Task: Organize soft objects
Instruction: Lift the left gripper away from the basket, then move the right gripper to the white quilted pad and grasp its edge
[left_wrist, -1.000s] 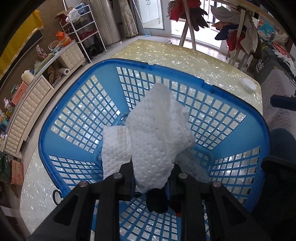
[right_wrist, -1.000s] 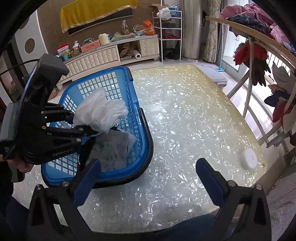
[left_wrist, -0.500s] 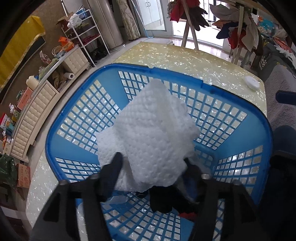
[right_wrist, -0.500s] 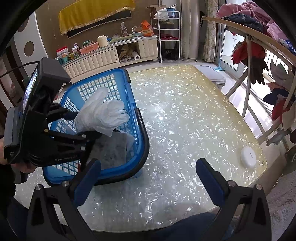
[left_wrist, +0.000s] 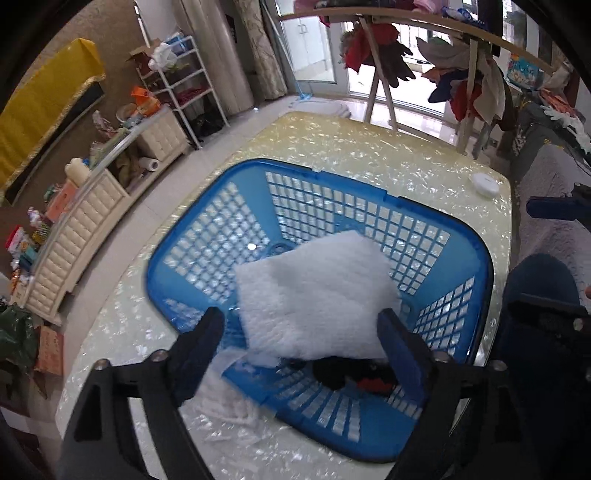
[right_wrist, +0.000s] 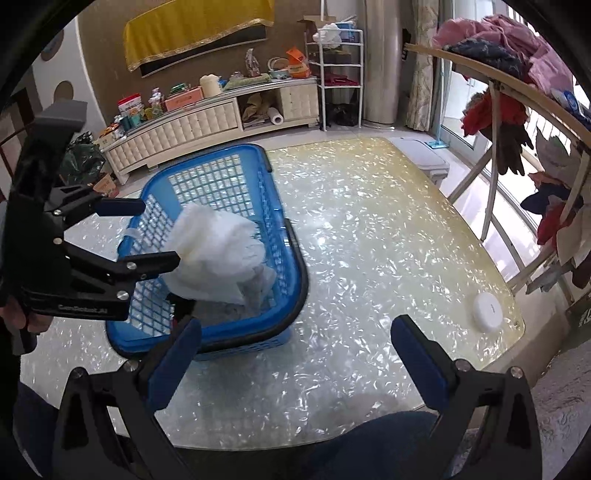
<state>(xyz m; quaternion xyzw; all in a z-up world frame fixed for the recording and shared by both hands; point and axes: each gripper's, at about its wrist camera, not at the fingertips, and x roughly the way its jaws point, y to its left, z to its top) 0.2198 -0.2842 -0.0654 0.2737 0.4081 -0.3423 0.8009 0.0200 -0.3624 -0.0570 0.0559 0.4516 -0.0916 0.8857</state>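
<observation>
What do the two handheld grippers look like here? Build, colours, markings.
Both are black angular frames with silver screw heads and two long fingers faced with blue pads. The left gripper carries a grey block on top and white lettering on its side, too blurred to read. The right gripper shows no markings. No cables visible.

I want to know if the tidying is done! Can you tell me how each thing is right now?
Left gripper: open, jaws just opened, white cloth between them but not pinched.
Right gripper: open, empty, above the table.
White textured cloth: loose, over the basket.
Blue plastic lattice basket: upright on the table, holding dark and grey items.
Small round white disc: lying near the table corner.
</observation>
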